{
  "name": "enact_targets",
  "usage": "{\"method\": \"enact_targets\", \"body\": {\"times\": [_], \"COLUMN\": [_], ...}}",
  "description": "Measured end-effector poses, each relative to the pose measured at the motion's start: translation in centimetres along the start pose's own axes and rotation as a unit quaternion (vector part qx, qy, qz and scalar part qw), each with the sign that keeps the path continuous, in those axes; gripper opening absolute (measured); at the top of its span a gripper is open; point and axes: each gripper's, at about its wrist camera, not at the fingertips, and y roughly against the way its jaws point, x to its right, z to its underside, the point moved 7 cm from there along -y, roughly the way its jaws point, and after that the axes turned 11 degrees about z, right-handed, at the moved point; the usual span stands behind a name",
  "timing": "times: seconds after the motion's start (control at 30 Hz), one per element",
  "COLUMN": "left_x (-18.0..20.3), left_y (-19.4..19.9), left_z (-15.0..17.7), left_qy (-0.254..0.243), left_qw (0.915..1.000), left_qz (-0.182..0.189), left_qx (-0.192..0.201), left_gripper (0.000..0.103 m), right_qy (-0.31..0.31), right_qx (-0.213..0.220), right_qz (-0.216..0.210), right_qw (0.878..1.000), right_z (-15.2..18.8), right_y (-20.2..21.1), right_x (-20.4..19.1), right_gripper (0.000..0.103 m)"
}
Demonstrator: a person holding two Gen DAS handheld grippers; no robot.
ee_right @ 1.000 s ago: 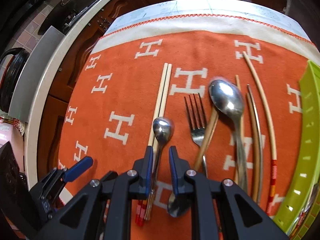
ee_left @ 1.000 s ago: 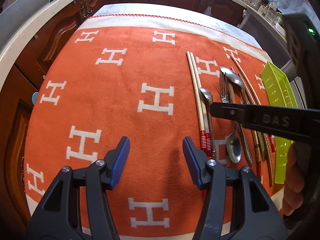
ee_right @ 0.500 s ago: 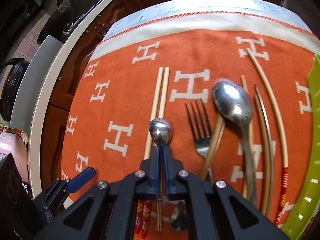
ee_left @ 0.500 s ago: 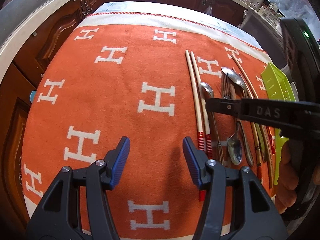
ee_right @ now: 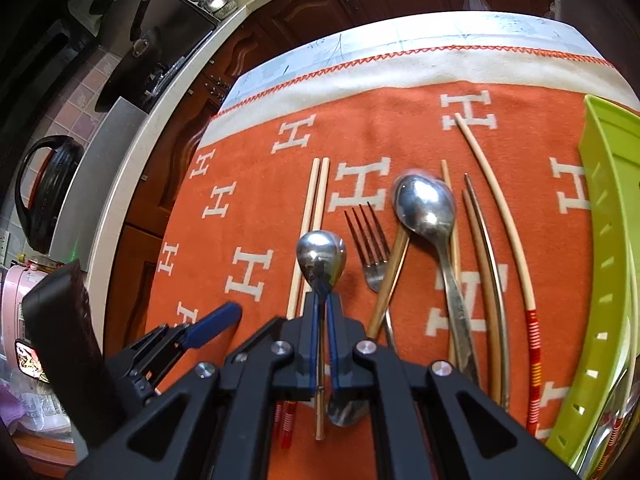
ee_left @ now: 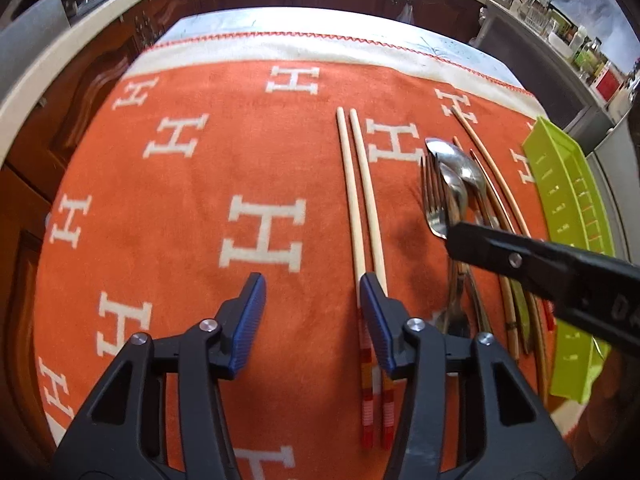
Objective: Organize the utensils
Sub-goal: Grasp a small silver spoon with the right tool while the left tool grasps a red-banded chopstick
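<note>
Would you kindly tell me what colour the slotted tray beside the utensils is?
The slotted tray is lime green, clearest in the right wrist view.

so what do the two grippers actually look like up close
Both are black plastic clamp-style tools. The left gripper and right gripper have ribbed blue pads lining the jaws, silver round pivot bolts, and triangular cut-outs in the arms. White lettering marks the right one's side.

Orange blanket (ee_left: 192, 208) patterned with white H letters and a cream border stitched in red zigzag, pale wooden chopsticks (ee_left: 362, 200) with red-and-white striped ends, silver spoon (ee_right: 320, 258), lime-green tray (ee_left: 576, 216), blue-padded black claws
</note>
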Motion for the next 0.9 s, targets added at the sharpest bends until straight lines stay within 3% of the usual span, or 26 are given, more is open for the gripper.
{"method": "enact_targets", "body": {"times": [0.33, 0.4, 0.47, 0.9], "left_x": [1.6, 1.5, 1.4, -0.9], "left_y": [-1.3, -1.3, -1.1, 1.8], "left_z": [-0.8, -0.8, -0.7, 2.1], "left_qy": [-0.032, -0.027, -0.027, 0.055], "left_qw": [0.9988, 0.9992, 0.9992, 0.9957], "left_qz": [-0.038, -0.028, -0.029, 0.072], "left_qx": [0.002, 0.004, 0.006, 0.015], "left_gripper": [0.041, 0.032, 0.004, 0.003], "right_qy": [-0.004, -0.004, -0.004, -0.006], "right_qx": [0.01, 0.011, 0.014, 0.042], "right_qz": [-0.008, -0.009, -0.012, -0.045], "right_qw": [1.0, 1.0, 1.0, 0.998], "right_z": [0.3, 0.5, 0.6, 1.5], "right_y": [1.0, 1.2, 1.5, 4.9], "right_x": [0.7, 0.9, 0.9, 1.1], "right_gripper": [0.004, 0.004, 0.004, 0.0]}}
